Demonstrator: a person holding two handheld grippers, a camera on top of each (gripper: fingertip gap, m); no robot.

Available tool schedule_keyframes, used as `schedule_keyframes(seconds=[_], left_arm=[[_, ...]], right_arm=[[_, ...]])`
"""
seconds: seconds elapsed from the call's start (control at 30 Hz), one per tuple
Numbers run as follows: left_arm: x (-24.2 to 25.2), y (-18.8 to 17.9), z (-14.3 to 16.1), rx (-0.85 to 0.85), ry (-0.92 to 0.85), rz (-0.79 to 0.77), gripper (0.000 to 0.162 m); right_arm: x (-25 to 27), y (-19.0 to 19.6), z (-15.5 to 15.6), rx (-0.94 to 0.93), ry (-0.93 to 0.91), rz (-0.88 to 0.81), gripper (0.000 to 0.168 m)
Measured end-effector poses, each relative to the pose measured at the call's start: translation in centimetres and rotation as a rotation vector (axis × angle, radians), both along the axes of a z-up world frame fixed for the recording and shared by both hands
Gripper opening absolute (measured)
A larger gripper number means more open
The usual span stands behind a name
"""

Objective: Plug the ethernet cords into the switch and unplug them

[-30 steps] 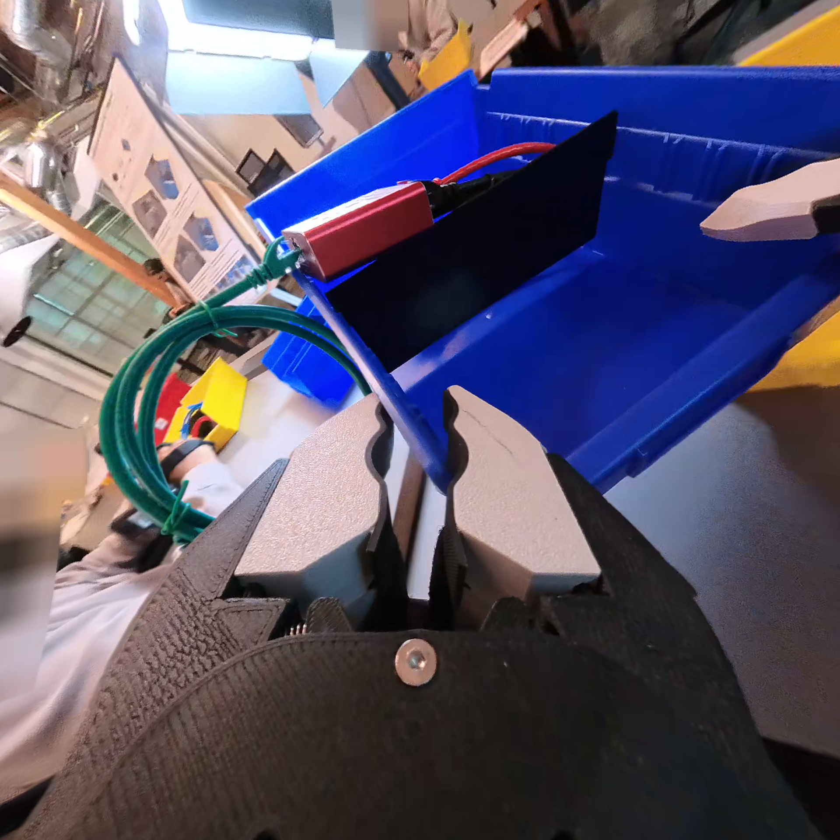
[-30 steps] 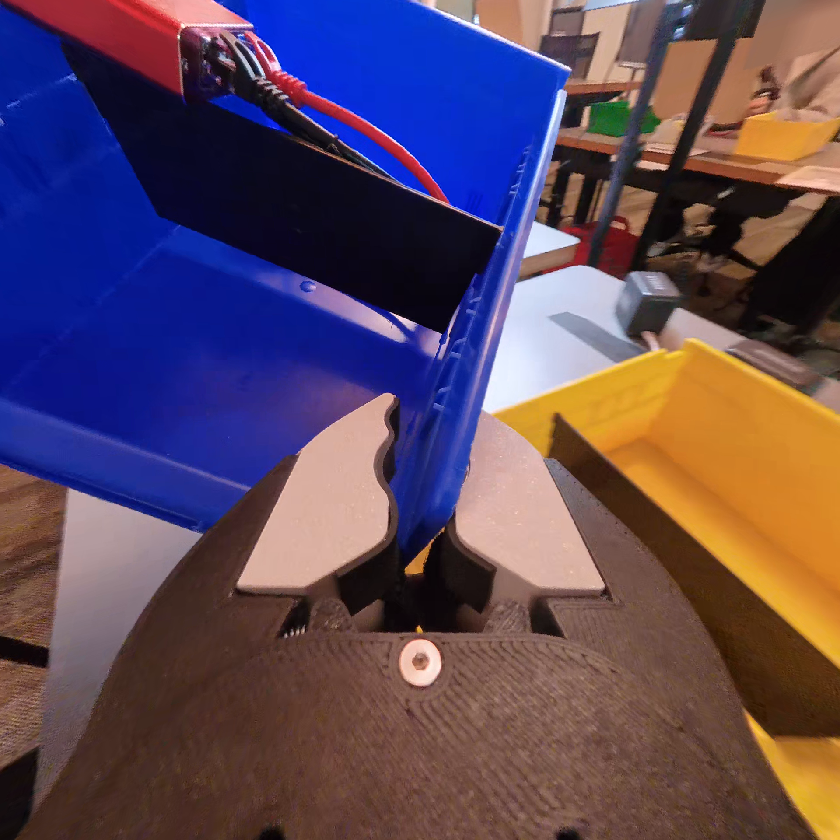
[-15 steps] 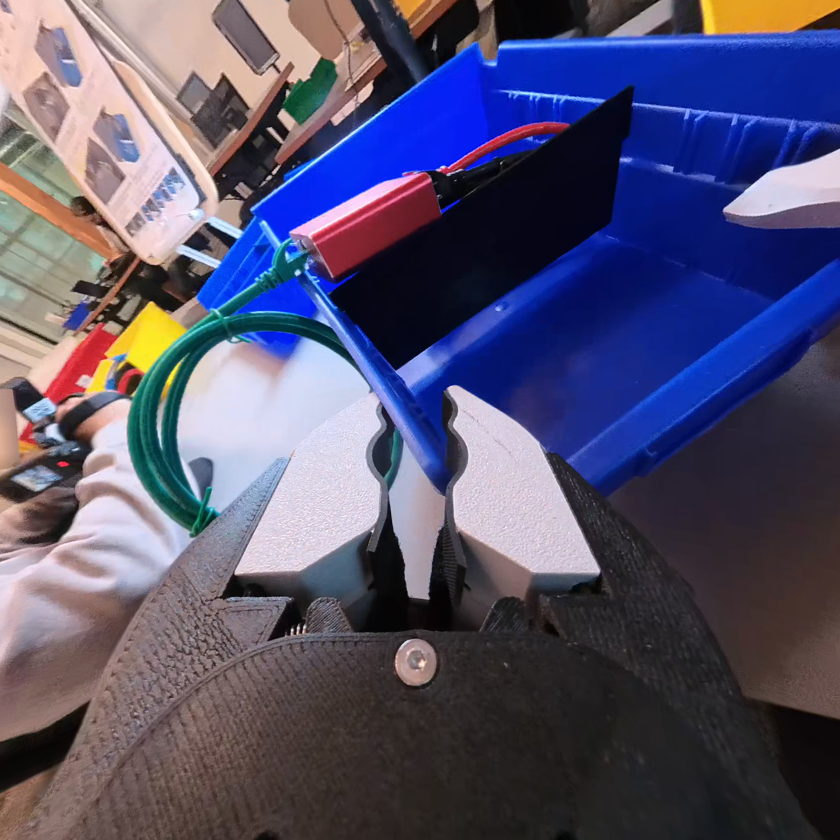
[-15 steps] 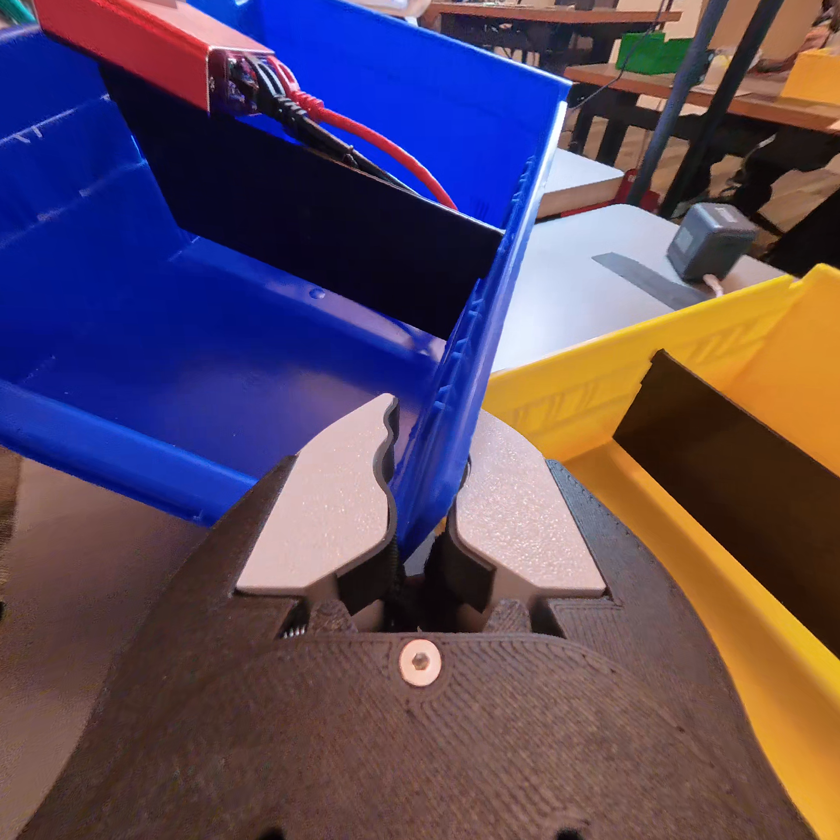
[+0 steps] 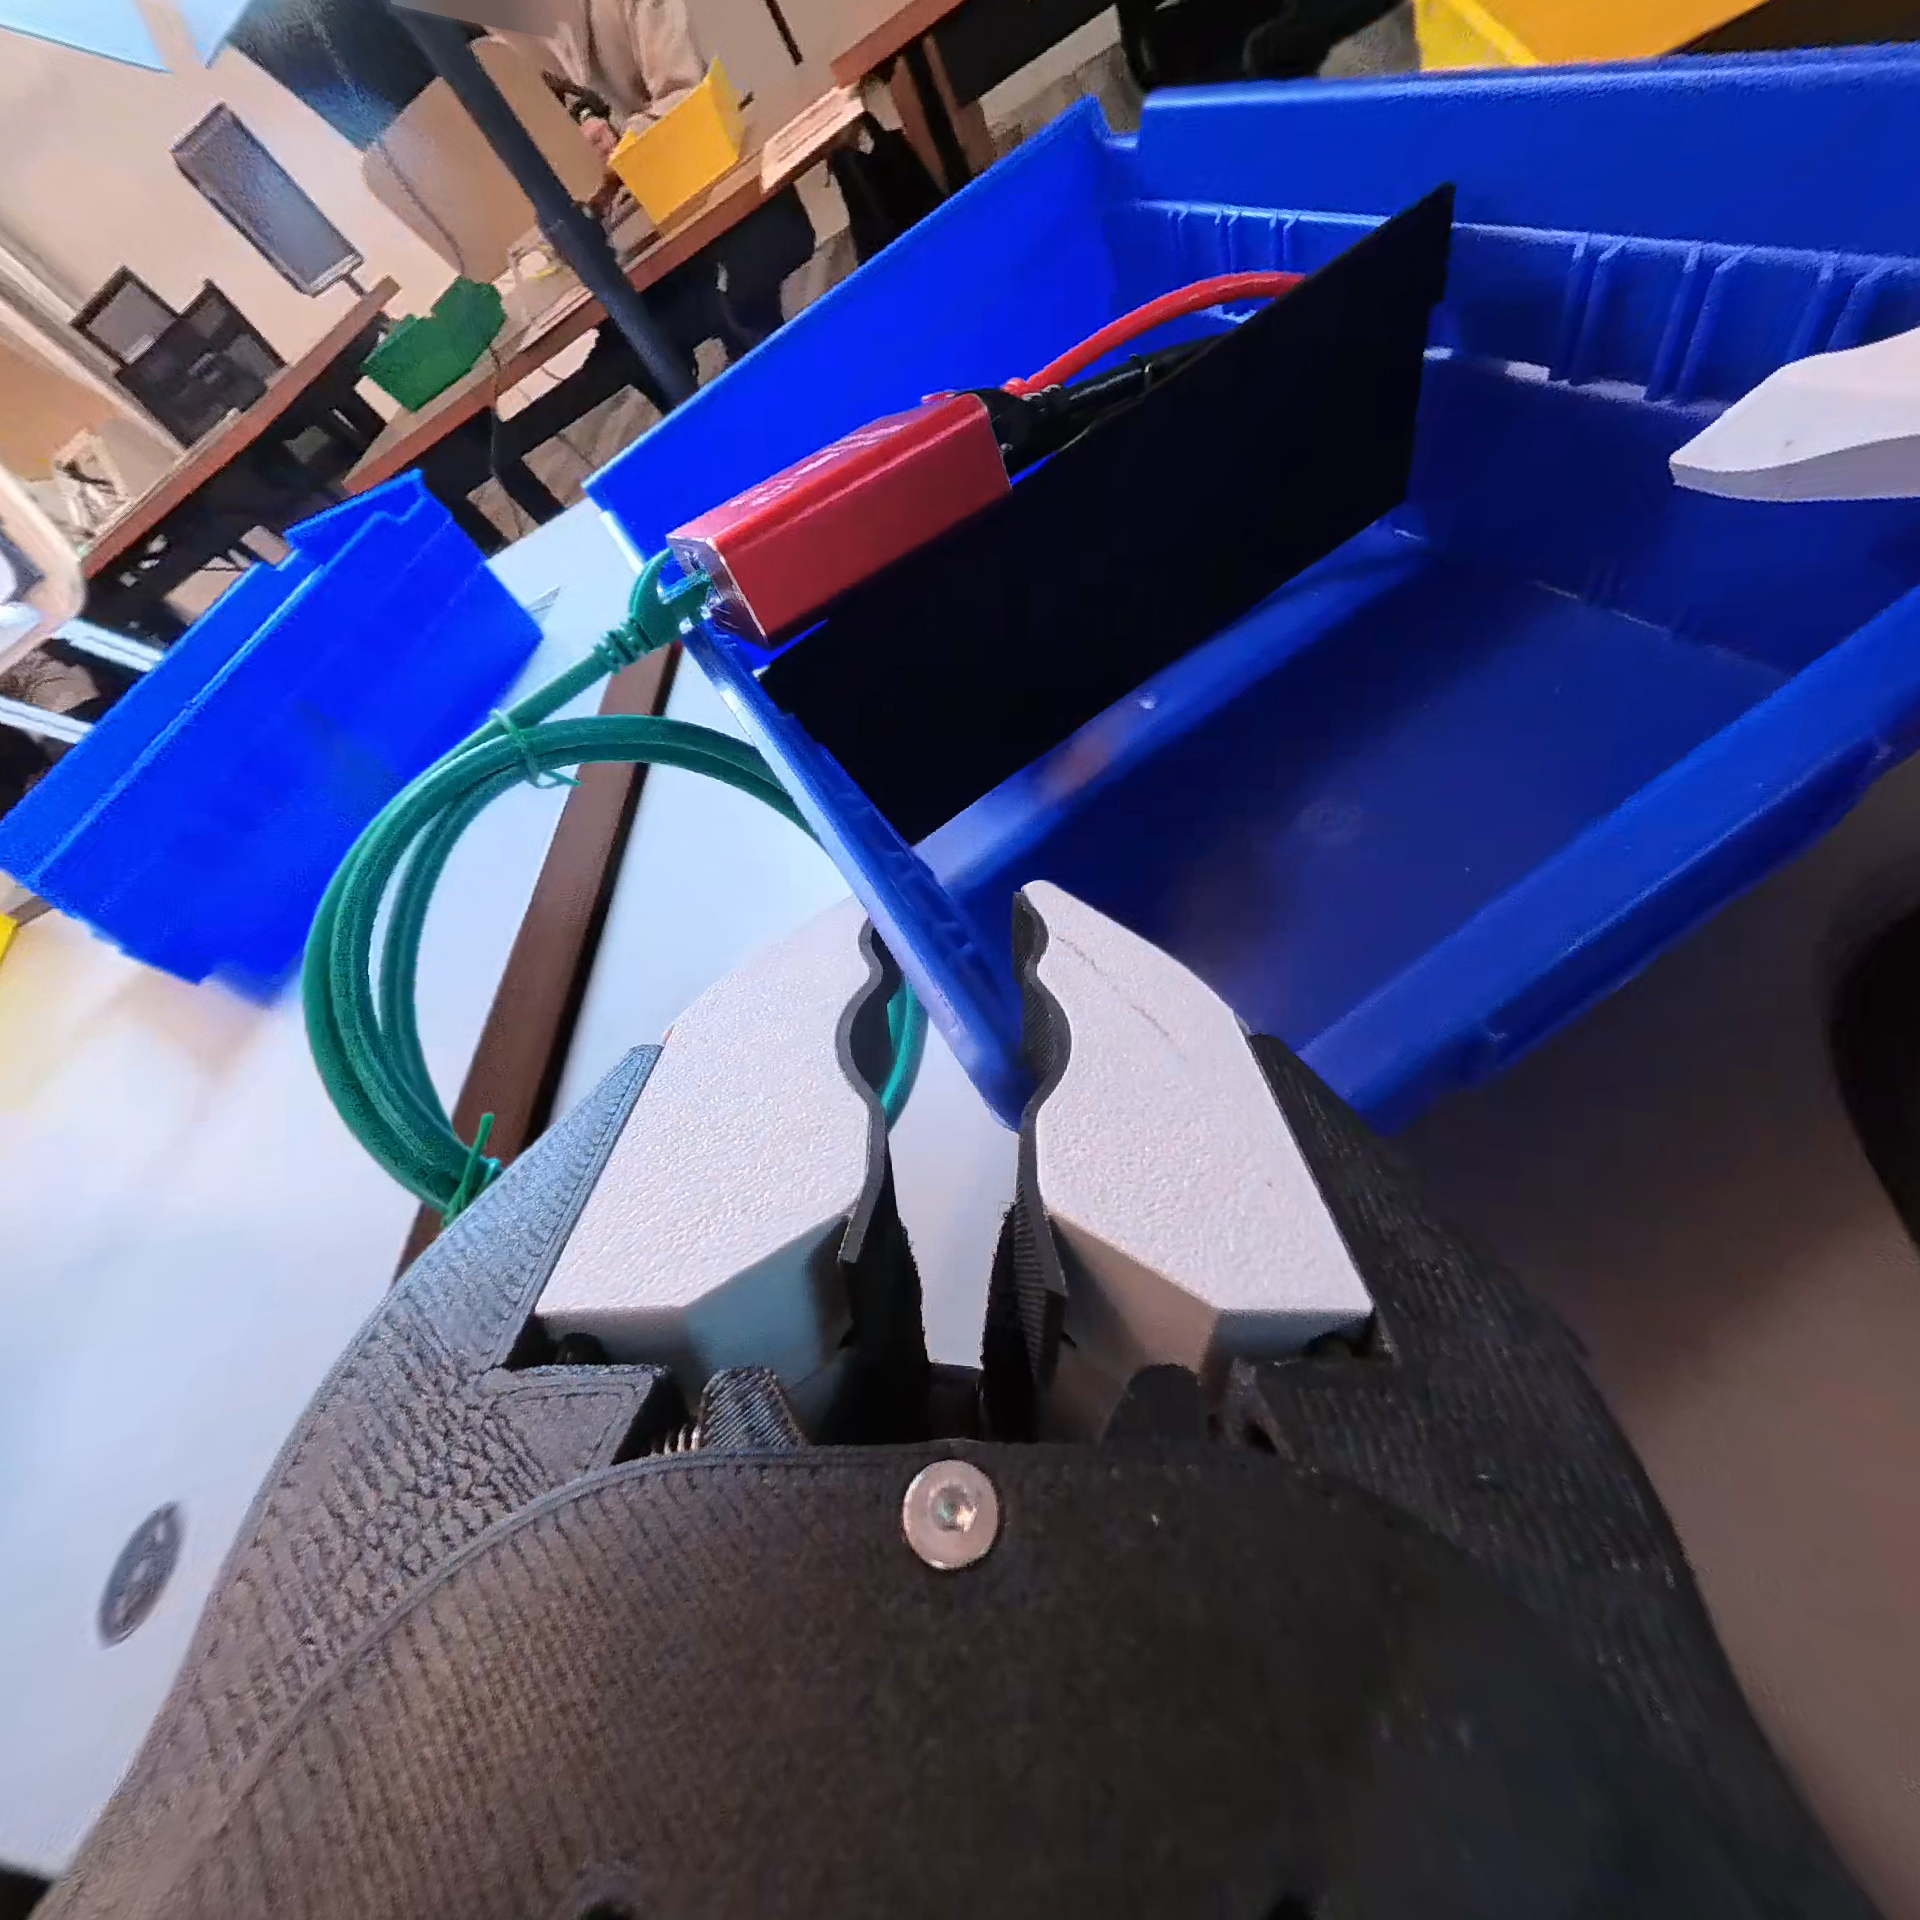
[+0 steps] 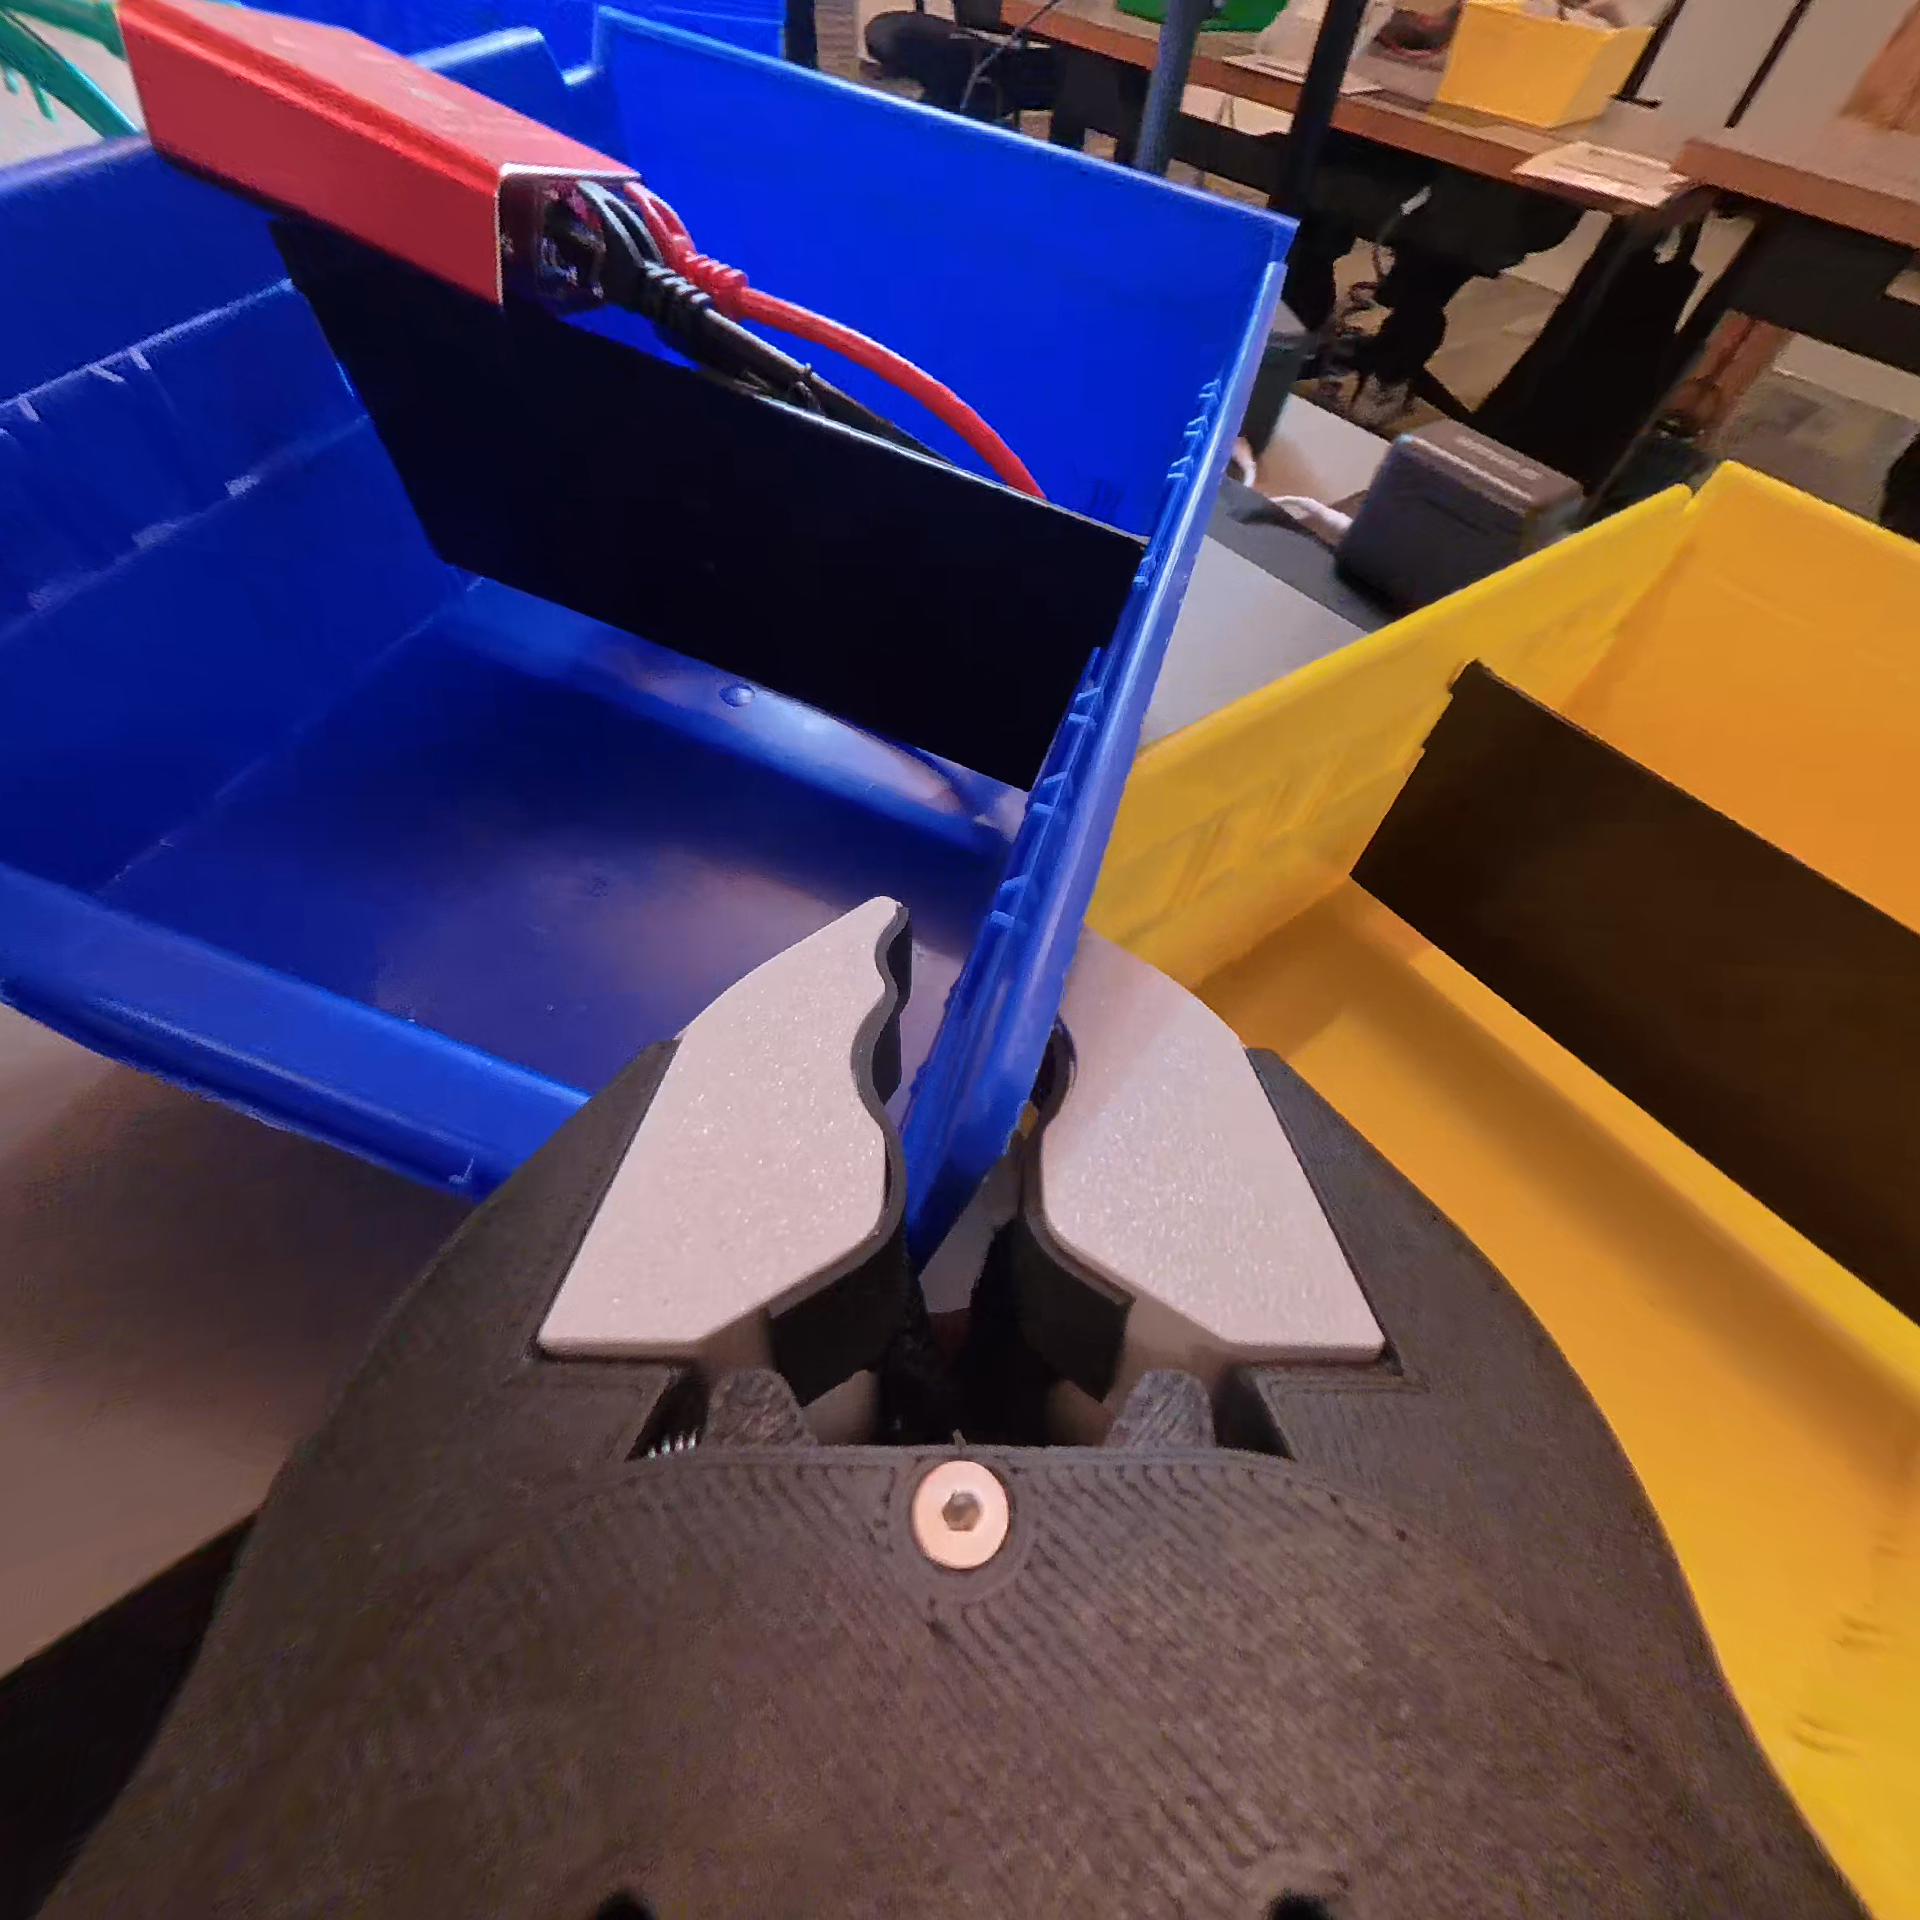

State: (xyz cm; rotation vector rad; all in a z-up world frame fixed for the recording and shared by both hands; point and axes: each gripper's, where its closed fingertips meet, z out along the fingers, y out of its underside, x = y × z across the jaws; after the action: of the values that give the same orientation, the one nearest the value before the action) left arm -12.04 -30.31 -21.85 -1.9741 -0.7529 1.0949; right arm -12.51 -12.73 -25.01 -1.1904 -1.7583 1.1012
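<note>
Gripping opposite side walls of the blue bin (image 5: pixel 1455 831), both tongs are closed down onto plastic: the left tongs (image 5: pixel 951 997) pinch the left wall near its front corner, the right tongs (image 6: pixel 971 1049) pinch the right wall. The red switch (image 5: pixel 862 520) is perched on the black divider (image 5: pixel 1143 582) and the left wall's rim, tilted. A green ethernet cord (image 5: pixel 364 935), coiled and tied, is plugged into its outer end and hangs outside the bin; a red cord (image 6: pixel 883 353) and black cords (image 6: pixel 707 322) are plugged into the inner end. A yellow bin (image 6: pixel 1558 1039) sits just beside on the right. The step in hand is judged to be shifting the bin on the tabletop (image 5: pixel 208 1247). The bin should be kept level and moved slowly, so the perched switch is not tipped off and the hanging coil is not snagged.
</note>
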Motion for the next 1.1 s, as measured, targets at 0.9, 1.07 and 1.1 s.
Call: schedule_keyframes(seconds=[0.9, 1.07, 1.1], left_arm=[[4.2, 3.6, 5.9, 0.181, 0.164, -0.198, 0.065], [6.0, 10.7, 4.7, 0.136, 0.137, -0.382, 0.066], [6.4, 12.0, 4.3, 0.138, 0.12, -0.417, 0.065]], right_arm=[[6.0, 17.2, 5.8, 0.203, 0.055, -0.386, 0.086], [7.8, 21.3, 1.0, 0.173, -0.219, -0.426, 0.077], [8.0, 21.5, 0.5, 0.19, -0.239, -0.414, 0.062]])
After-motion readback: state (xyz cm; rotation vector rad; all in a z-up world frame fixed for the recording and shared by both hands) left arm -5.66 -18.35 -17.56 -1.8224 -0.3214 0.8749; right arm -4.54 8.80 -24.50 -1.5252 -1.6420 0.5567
